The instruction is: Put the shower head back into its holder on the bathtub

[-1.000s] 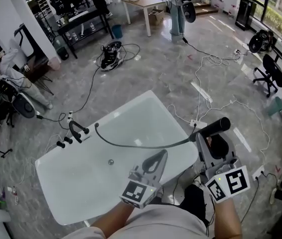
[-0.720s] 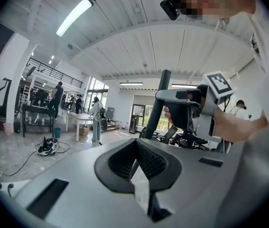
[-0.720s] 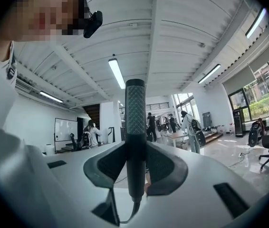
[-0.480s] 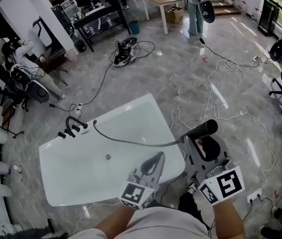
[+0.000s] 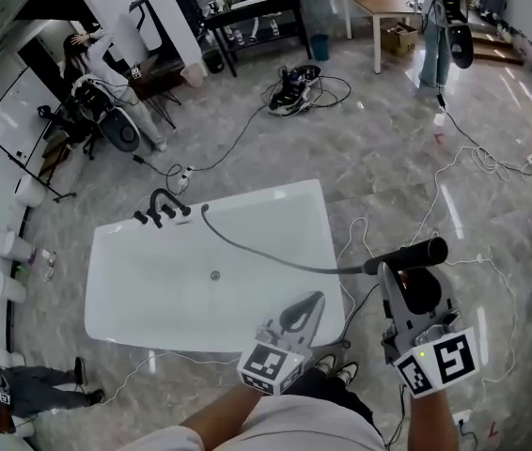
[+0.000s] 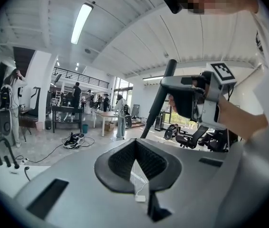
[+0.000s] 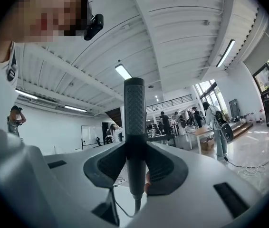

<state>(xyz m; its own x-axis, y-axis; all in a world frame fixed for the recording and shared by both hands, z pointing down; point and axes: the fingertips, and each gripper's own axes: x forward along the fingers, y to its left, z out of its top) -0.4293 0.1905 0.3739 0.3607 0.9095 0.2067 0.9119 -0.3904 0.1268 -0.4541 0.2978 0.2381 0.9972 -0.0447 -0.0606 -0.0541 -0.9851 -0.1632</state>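
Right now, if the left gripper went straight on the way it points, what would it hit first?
Probably the shower head, held slanting by the right gripper just beyond the left gripper; depth is unclear, so it could slip past.

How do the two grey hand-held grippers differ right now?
The right gripper is clamped on the black shower head handle; the left gripper is shut on nothing. In the head view the right gripper is over the floor beside the white bathtub; the left gripper's tip is over the tub's corner. Both carry square-marker cubes.
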